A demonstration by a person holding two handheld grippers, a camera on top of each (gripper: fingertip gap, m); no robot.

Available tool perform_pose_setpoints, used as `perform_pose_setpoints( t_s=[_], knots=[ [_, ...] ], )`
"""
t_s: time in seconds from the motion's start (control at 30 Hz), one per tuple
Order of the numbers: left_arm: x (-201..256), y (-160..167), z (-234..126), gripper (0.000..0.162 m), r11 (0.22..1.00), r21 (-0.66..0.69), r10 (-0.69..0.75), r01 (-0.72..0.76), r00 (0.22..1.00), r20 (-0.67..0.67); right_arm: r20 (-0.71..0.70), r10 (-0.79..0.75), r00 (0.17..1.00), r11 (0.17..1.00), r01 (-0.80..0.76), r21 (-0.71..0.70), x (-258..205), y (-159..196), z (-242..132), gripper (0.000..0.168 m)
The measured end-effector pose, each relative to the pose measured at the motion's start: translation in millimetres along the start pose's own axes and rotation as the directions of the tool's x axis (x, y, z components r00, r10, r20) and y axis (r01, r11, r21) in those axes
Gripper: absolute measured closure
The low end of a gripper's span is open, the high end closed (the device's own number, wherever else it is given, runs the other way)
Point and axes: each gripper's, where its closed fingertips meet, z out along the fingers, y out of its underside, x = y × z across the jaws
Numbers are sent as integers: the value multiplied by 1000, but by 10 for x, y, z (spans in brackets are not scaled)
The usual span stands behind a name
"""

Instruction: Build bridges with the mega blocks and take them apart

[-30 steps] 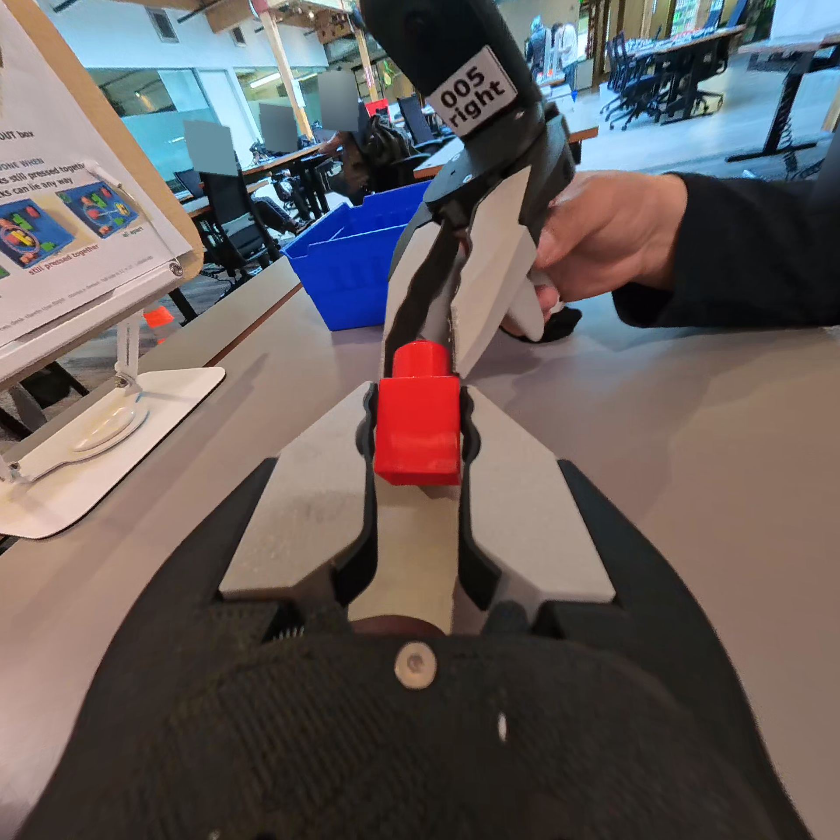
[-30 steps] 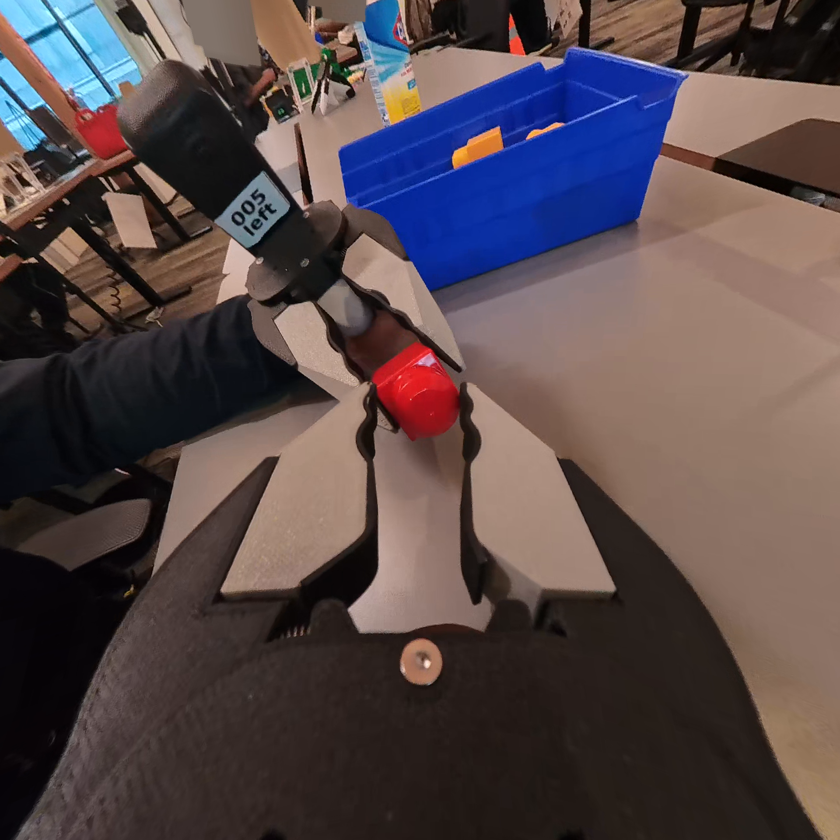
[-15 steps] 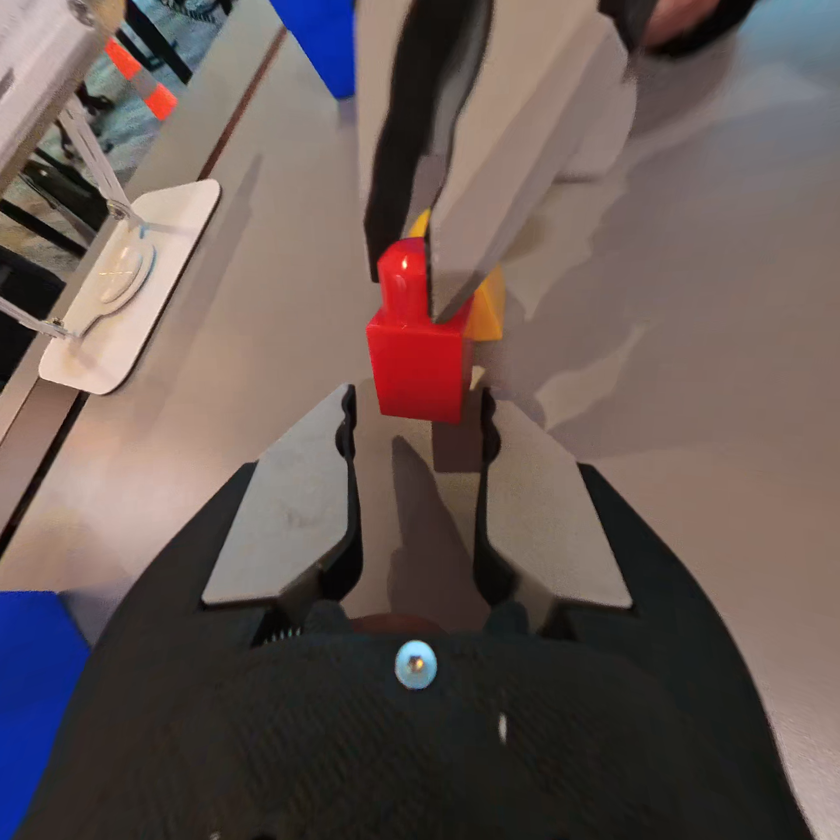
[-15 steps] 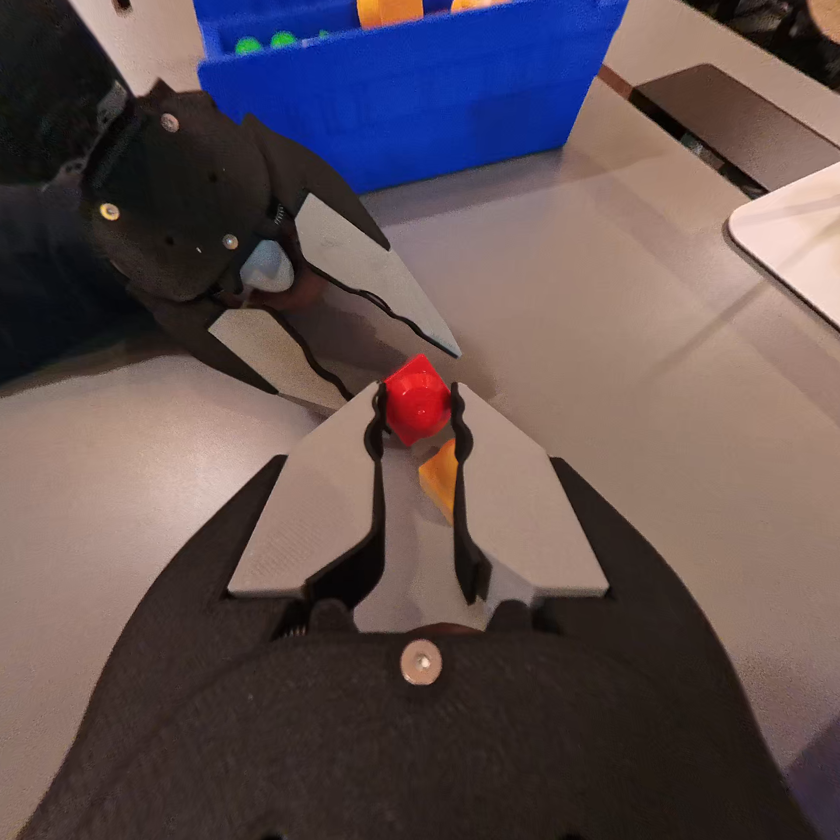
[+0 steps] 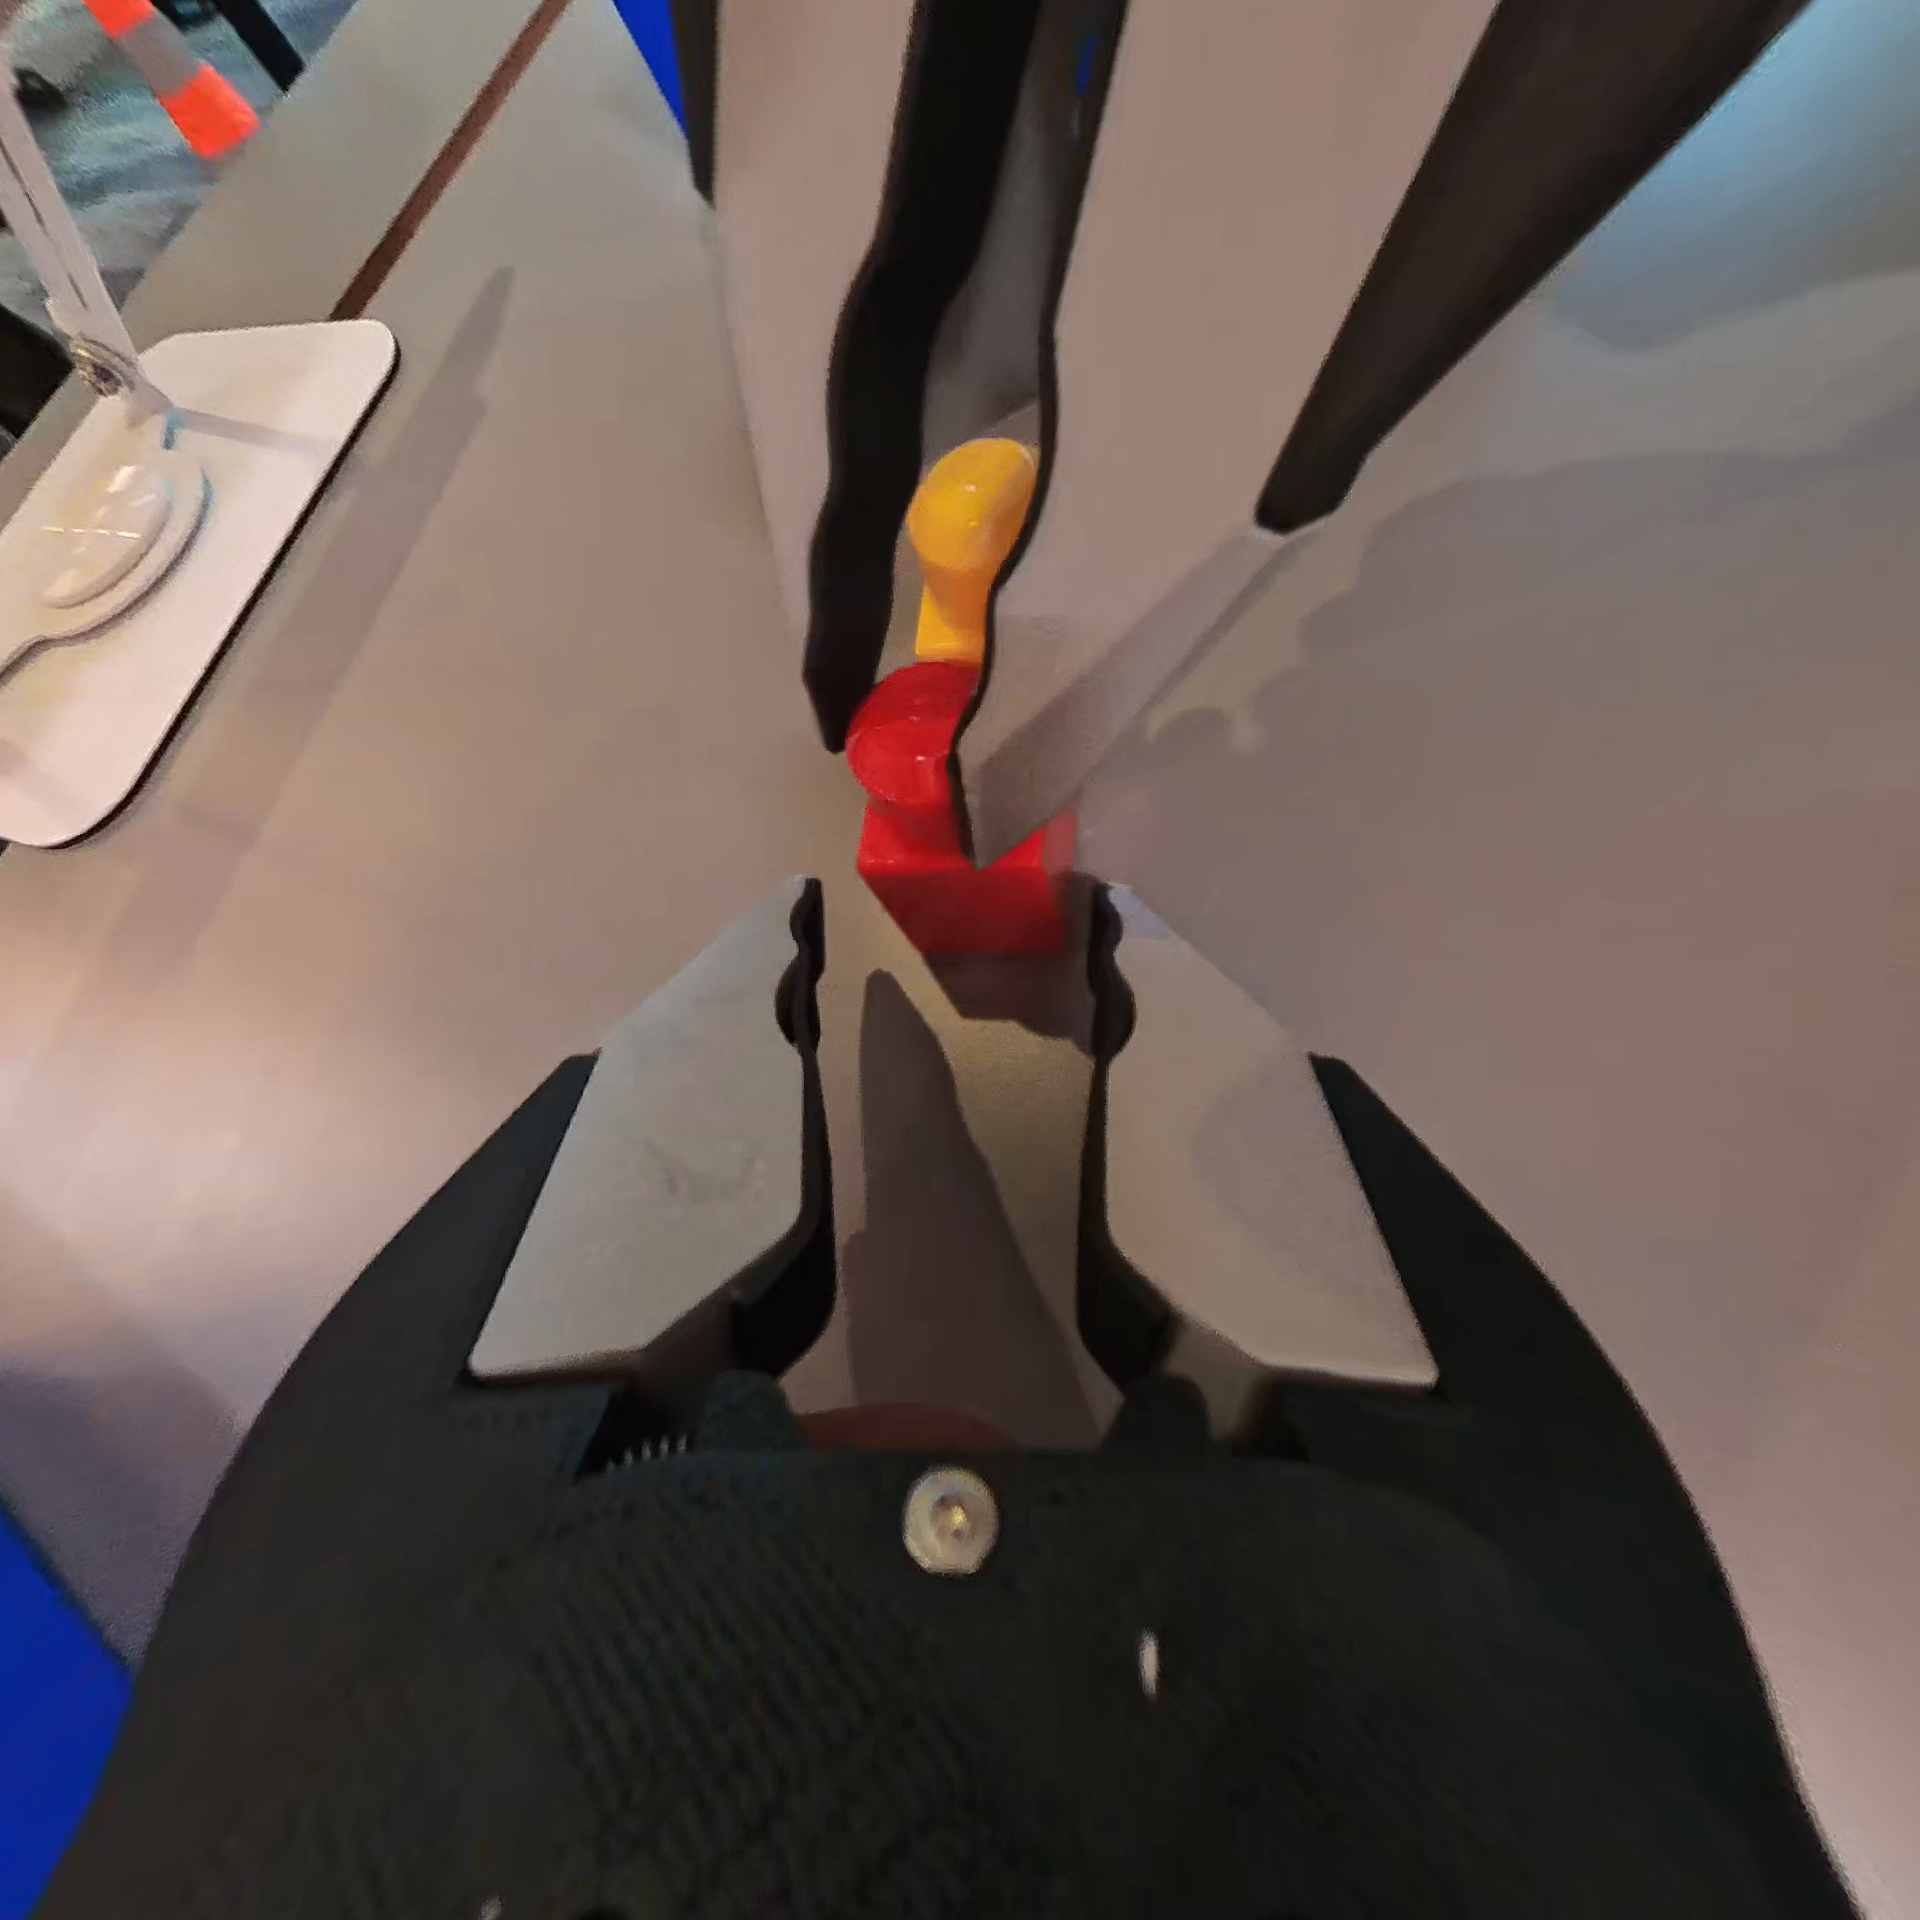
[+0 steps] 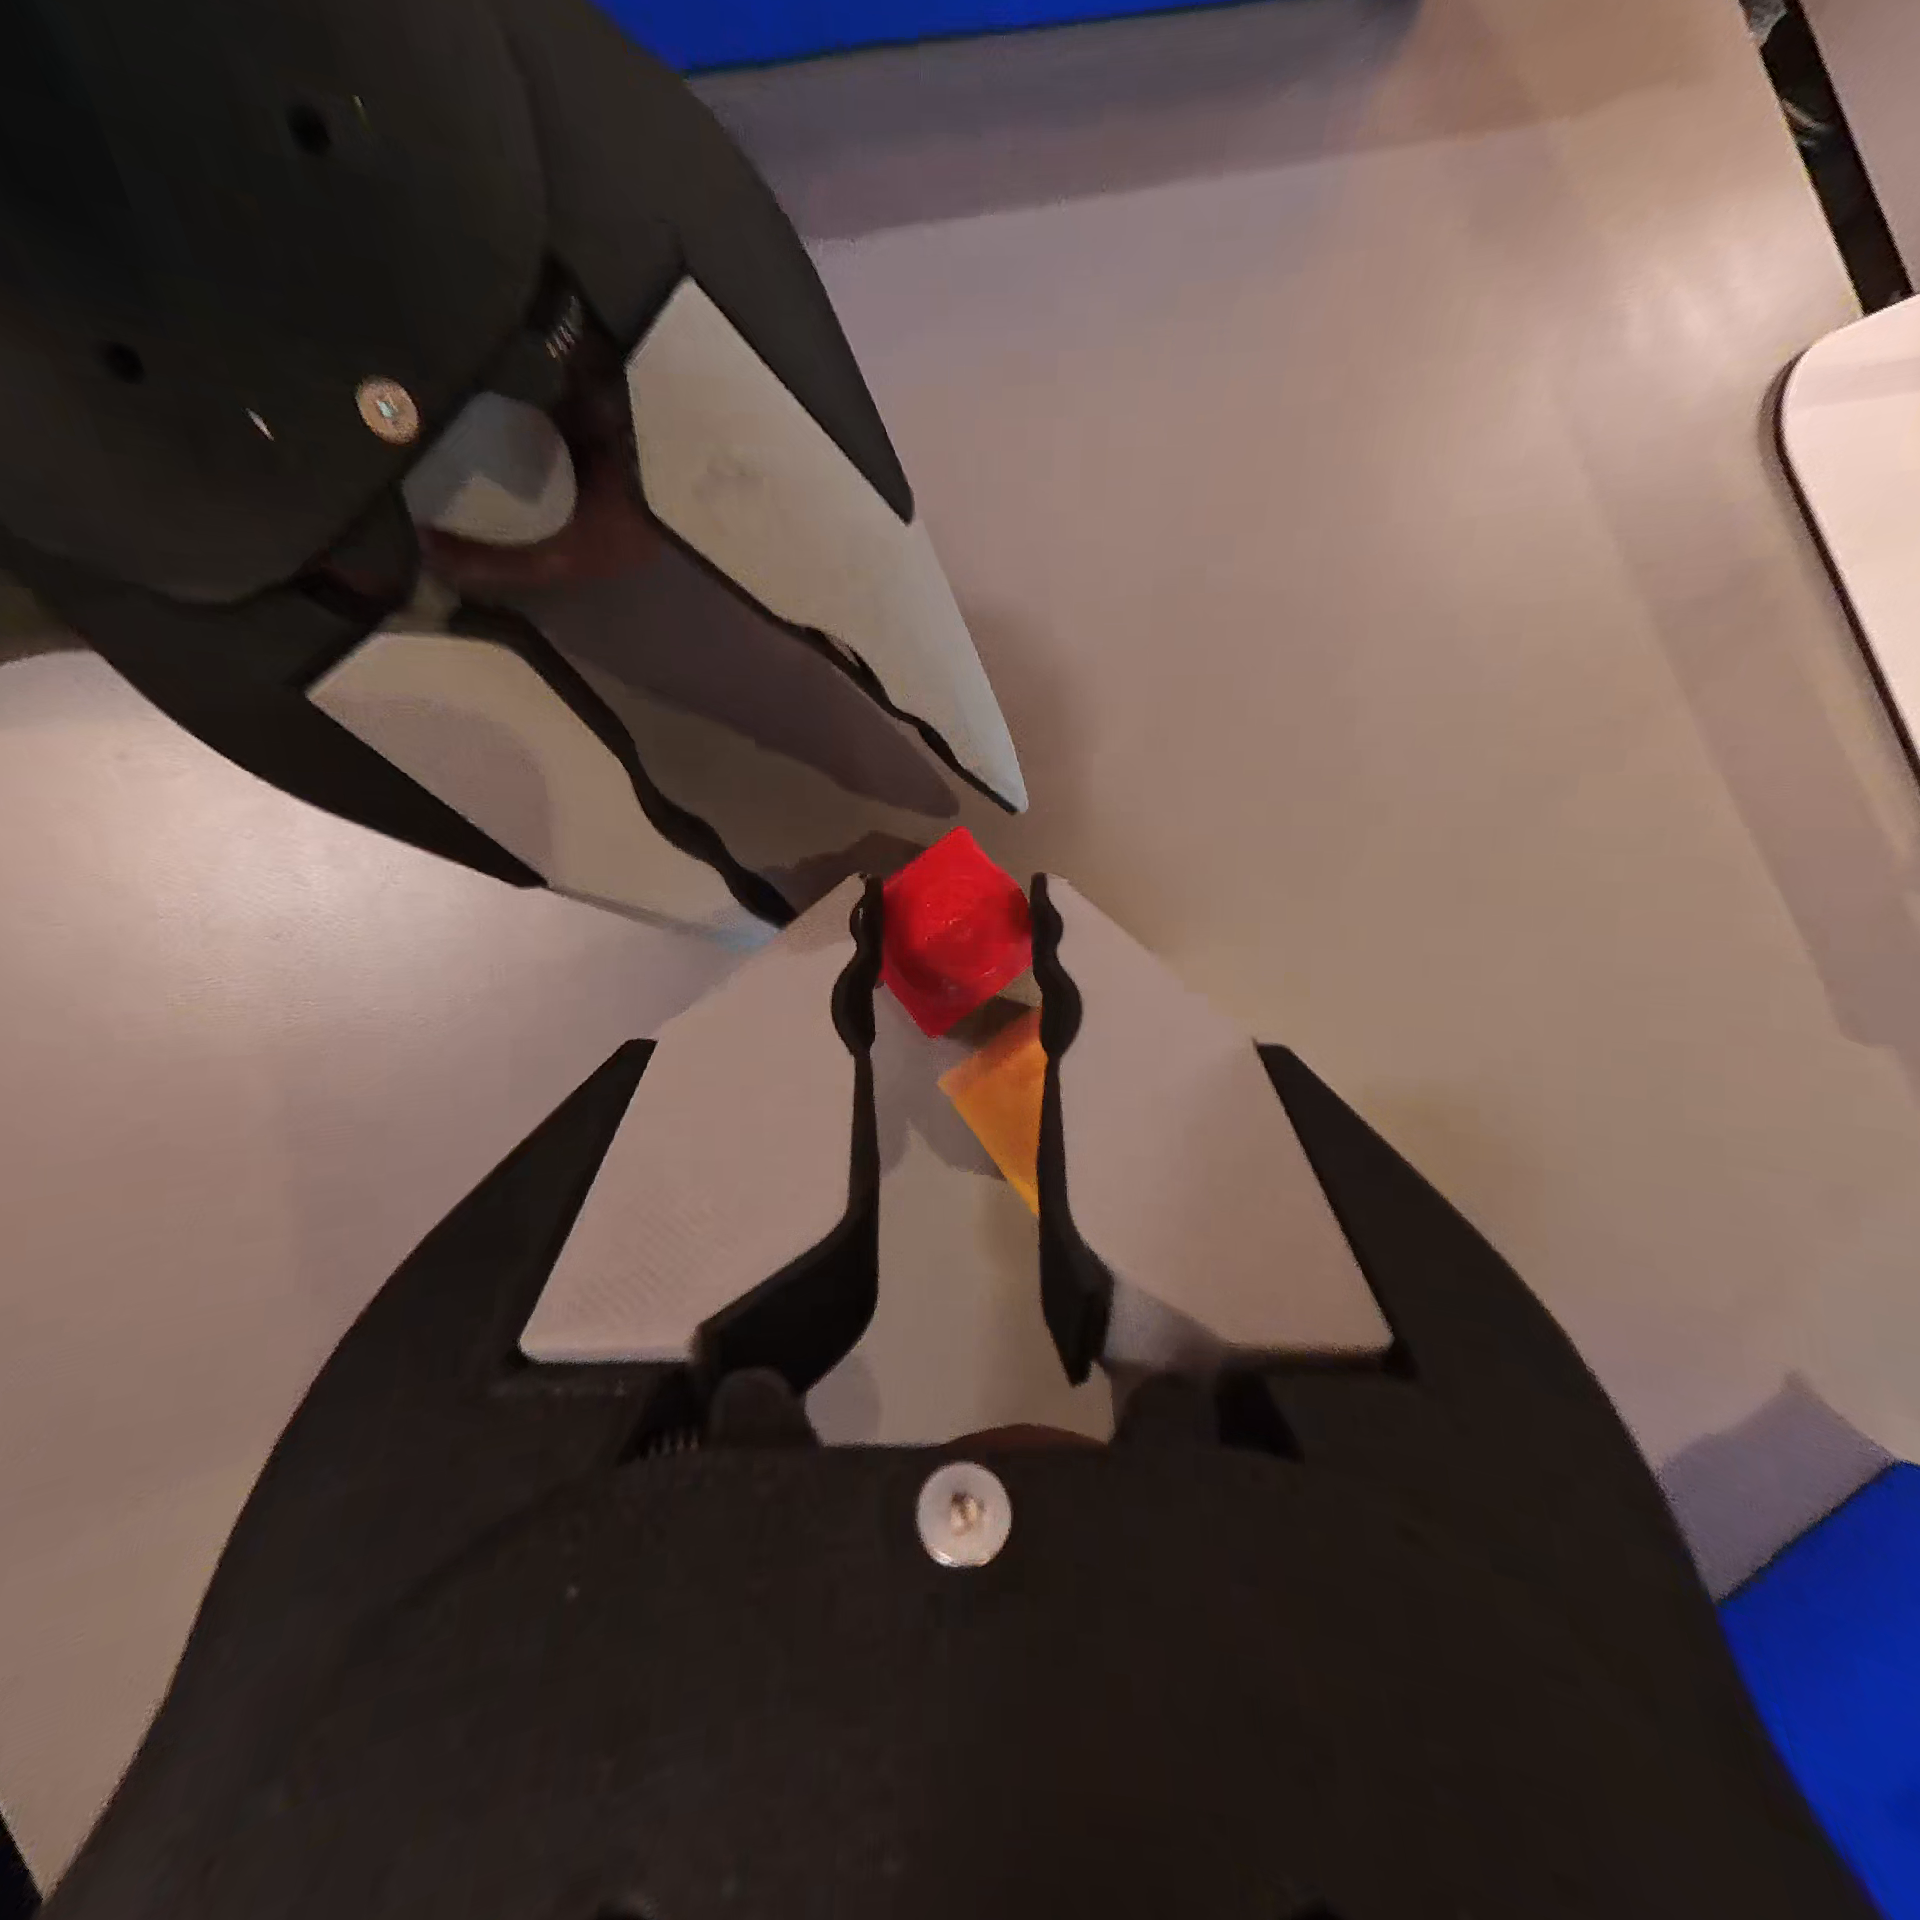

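A red mega block (image 6: pixel 951 935) sits between the fingertips of my right gripper (image 6: pixel 953 902), which is shut on it low over the grey table (image 6: pixel 1351 623). In the left wrist view the right gripper (image 5: pixel 902 795) comes down from above and pinches the stud of the red block (image 5: pixel 966 888). An orange block (image 5: pixel 966 520) lies just behind the red one; it also shows between the right fingers (image 6: pixel 1003 1112). My left gripper (image 5: pixel 954 914) is open and empty, its tips on either side of the red block without touching it. It also shows in the right wrist view (image 6: pixel 894 862).
A white stand base (image 5: pixel 187 520) lies on the table to the left; it also shows in the right wrist view (image 6: pixel 1860 520). A blue bin edge (image 6: pixel 935 21) is at the far side. Another blue bin corner (image 5: pixel 42 1714) is close by. Only a small space, under 4 cm, lies between the two pairs of fingers. My left gripper's tips are some 30 cm from the white stand base (image 5: pixel 187 520).
My left gripper has let go of the red block and opened. My right gripper has taken it by the stud and brought it down beside the orange block.
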Motion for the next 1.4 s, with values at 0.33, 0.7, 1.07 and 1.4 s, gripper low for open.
perform_pose_setpoints(
  t_s=[0.33, 0.7, 1.07, 1.4],
  knots=[
    [-24, 49, -47, 119, 999, -43, 12, -11, 1000, 19, 28, 111, 993, 974, -114, 196, 121, 70, -347, 137],
    [2, 123, -2, 130, 998, -61, -28, 27, 999, -16, 89, 276, 957, 948, -287, 135, 297, 667, -245, 144],
    [37, 76, 63, 132, 998, -63, 11, -12, 1000, -9, 195, 216, 957, 947, -254, 196, 205, 508, -76, 148],
    [-57, 63, 92, 127, 997, -66, 37, -33, 998, 57, 267, 179, 947, 955, -233, 183, 2, 531, -109, 148]
  ],
)
